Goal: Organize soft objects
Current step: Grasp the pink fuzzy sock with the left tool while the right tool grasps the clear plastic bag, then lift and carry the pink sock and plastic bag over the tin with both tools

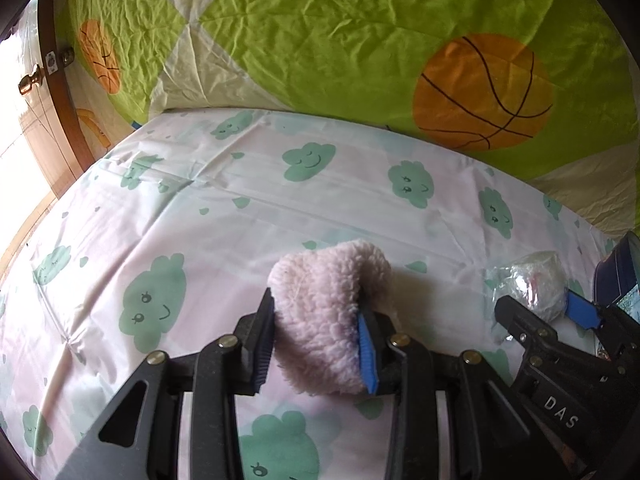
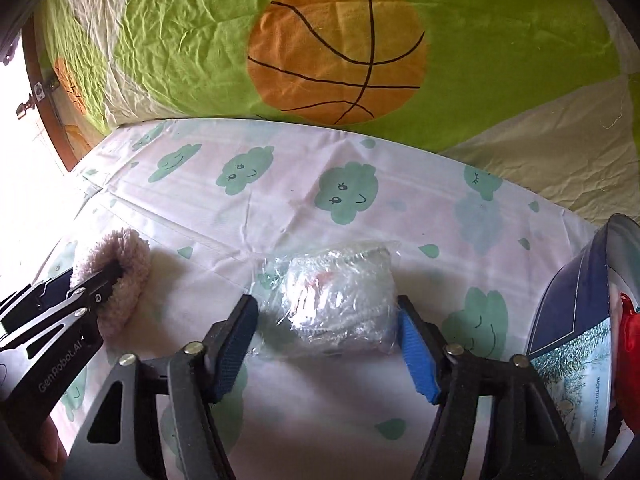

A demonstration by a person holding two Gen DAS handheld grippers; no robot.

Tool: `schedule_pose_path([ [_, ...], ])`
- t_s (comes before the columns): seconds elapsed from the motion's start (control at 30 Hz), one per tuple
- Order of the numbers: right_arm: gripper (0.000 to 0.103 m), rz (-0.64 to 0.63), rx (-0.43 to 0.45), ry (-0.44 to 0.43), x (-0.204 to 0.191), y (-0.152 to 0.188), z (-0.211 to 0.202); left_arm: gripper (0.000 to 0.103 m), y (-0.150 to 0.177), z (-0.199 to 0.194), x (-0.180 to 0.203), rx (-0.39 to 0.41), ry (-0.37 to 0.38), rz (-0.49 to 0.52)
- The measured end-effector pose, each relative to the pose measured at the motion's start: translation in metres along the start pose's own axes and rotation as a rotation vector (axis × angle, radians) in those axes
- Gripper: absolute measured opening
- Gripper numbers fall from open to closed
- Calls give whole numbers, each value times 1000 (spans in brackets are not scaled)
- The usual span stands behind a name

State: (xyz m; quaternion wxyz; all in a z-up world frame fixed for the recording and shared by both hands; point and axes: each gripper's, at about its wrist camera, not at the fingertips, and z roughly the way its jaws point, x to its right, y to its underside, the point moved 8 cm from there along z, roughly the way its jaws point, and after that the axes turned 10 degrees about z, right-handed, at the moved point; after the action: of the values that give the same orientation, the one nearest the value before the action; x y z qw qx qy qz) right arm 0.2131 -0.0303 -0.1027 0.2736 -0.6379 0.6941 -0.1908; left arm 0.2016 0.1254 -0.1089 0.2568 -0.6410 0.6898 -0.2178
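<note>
A fluffy pale-pink fleece item (image 1: 328,316) is clamped between the blue-padded fingers of the left gripper (image 1: 316,344), and it is pressed in visibly at both pads, so a firm hold can be read from the left wrist view. Whether it is lifted clear of the white sheet printed with green smiling clouds (image 1: 192,216) or resting on it cannot be told; a soft shadow is seen beside it.

A crinkly clear plastic bag holding a white knitted item (image 2: 332,304) lies on the sheet between the spread fingers of the right gripper (image 2: 324,344). The left pad appears to be at the edge of the loose plastic, while the right pad is just beside the bag's other side; no squeezing of the bag is seen, so the right gripper is judged open around it rather than closed on it.

Relative to the bagged item, the pink fleece piece is near on its left, and a dark-blue box with a printed picture on its side (image 2: 576,312) stands near on its right, with something red (image 2: 628,332) behind the box edge.

The task is judged to be at an early stage: one soft item is grasped, the other is only framed, and neither is yet placed. The box is a likely destination, though its inside is hidden, so what has already been sorted cannot be told.
</note>
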Motion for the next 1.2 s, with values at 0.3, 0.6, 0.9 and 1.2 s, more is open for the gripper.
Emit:
schedule_pose_path([
  [0.3, 41, -46, 95, 26, -8, -1, -22, 33, -1, -2, 0, 11, -7, 6],
  [0.6, 41, -47, 322, 44, -10, 3, -81, 31, -8, -18, 5, 98, -53, 45],
  [0.9, 41, -61, 376, 49, -11, 26, -111, 31, -9, -32, 0, 164, -78, 22],
  [1.2, 41, -35, 378, 38, 0, 40, -123, 31, -10, -51, 5, 245, -103, 36],
])
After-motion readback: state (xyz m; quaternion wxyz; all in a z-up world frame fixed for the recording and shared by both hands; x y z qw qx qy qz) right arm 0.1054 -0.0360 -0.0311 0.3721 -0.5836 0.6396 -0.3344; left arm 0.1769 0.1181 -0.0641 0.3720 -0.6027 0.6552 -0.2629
